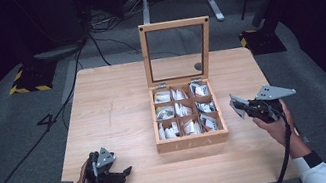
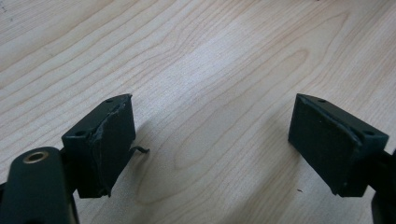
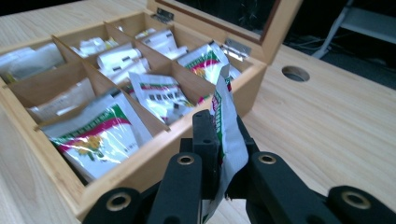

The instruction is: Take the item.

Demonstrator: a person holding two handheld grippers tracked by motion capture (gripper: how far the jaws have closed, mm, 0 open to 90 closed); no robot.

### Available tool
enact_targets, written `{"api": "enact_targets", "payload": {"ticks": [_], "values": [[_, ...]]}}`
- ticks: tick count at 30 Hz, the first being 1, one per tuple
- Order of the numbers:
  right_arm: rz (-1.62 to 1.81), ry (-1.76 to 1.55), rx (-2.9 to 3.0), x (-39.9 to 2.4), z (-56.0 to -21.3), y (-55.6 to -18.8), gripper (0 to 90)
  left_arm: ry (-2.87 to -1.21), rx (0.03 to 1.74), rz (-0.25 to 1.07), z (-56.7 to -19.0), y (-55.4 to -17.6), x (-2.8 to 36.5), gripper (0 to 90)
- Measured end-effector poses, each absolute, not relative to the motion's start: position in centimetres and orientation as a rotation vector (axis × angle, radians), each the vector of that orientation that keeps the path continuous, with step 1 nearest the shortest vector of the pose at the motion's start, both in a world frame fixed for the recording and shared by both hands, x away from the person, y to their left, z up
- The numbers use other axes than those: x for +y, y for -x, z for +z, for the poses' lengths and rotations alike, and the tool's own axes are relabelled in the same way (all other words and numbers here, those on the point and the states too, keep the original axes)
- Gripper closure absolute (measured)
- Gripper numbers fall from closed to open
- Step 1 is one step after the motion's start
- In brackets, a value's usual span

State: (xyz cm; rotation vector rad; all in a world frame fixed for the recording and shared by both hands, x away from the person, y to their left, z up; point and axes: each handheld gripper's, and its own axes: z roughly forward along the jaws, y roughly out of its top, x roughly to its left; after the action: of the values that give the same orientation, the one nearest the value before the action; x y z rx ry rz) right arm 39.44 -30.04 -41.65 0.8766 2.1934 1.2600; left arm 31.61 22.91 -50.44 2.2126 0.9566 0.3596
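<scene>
Right gripper (image 3: 219,154) is clamped tight on a tea sachet (image 3: 226,126). The packet stands on edge between the two black fingers (image 3: 204,140), its lower part pinched at the pads and its upper part sticking up past the fingertips, a bit crumpled. In the high view the right gripper (image 1: 241,106) is held off the table, just right of the wooden tea box (image 1: 193,142), with the sachet (image 1: 235,105) showing pale at the tips; it's small there, so its print can't be read. Ahead of the fingers and to their left in the right gripper view lies the box (image 3: 140,168), lid (image 3: 280,28) up, compartments holding more sachets (image 3: 93,135) with green and red print. The held packet is outside the box wall, apparently not touching it.

Left gripper (image 2: 212,140) has its jaws spread wide with nothing between them, just bare table (image 2: 210,70) under and ahead of the pads (image 2: 112,144). In the high view the left gripper (image 1: 125,171) sits low at the near left of the table, well apart from the box.
</scene>
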Motion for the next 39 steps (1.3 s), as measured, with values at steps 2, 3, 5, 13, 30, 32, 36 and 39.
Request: {"api": "enact_targets", "payload": {"ticks": [2,3,5,13,30,32,36,39], "values": [[1.245,-0.895,2.198,-30.4,-42.2,-39.6,86.2,-2.212,0.957,0.359,-50.4,-31.6,22.9,15.3],[1.237,-0.906,2.202,-30.6,-42.5,-39.7,86.2,-2.212,0.957,0.359,-50.4,-31.6,22.9,15.3],[1.229,-0.934,2.217,-31.0,-43.2,-40.0,86.2,-2.213,0.956,0.360,-50.4,-31.6,22.9,15.3],[1.133,-0.973,2.255,-31.4,-45.0,-40.0,86.0,-2.213,0.956,0.359,-50.4,-31.6,22.9,15.3],[1.051,-0.991,2.304,-31.9,-47.2,-39.6,84.9,-2.213,0.957,0.359,-50.4,-31.6,22.9,15.3],[1.056,-0.992,2.303,-31.8,-47.3,-39.4,83.7,-2.212,0.957,0.359,-50.4,-31.6,22.9,15.3],[1.040,-0.967,2.320,-31.5,-47.5,-39.1,80.5,-2.212,0.957,0.360,-50.4,-31.6,22.9,15.3],[1.038,-0.966,2.330,-31.3,-47.7,-38.9,77.2,-2.213,0.957,0.359,-50.4,-31.6,22.9,15.3]]}}
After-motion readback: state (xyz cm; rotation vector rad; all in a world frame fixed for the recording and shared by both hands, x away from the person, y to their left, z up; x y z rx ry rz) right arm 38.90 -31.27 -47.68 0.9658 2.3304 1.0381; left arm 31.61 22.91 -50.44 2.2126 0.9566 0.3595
